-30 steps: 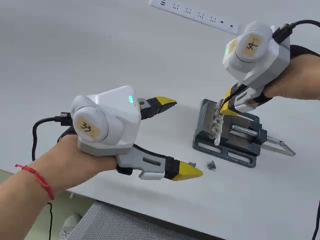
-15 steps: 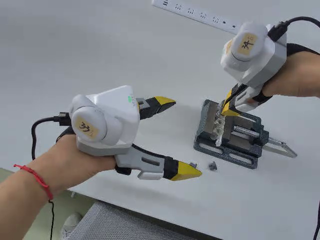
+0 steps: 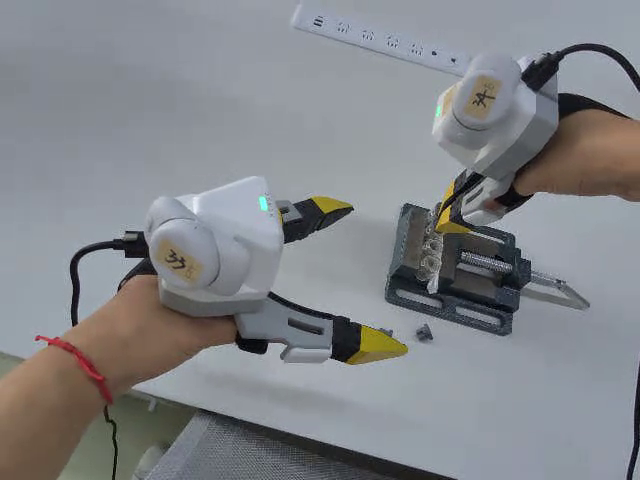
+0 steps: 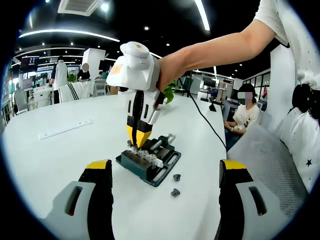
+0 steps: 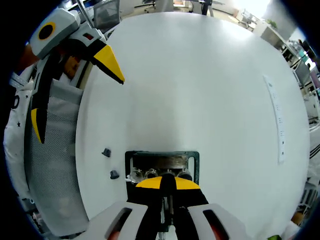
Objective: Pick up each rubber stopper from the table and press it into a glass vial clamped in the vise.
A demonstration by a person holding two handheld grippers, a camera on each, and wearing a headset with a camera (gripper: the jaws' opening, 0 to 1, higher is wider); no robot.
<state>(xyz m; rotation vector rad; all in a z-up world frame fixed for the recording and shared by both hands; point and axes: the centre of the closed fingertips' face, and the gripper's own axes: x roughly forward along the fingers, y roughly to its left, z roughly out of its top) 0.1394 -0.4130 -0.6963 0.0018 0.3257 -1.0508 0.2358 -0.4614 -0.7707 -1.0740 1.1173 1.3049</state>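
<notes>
White bench (image 3: pixel 200 120) carries the vise (image 3: pixel 470 290) with glass vials (image 3: pixel 428 255). Right gripper (image 3: pixel 446 226), jaws closed together, has its tips at the vials. Left gripper (image 3: pixel 367 277) hovers to the left, jaws wide. Two rubber stoppers (image 4: pixel 176 177) lie just near of the vise.

My jaws are black with yellow tips. The vise (image 3: pixel 490 285) is dark grey, the stoppers (image 3: pixel 423 332) grey, the desk (image 3: pixel 200 120) white, my wrist string (image 3: pixel 75 362) red.

Bright, even light from ceiling strips (image 4: pixel 201 14) leaves a soft shadow by the vise (image 3: pixel 470 312); both gripper views warp at the edges.
</notes>
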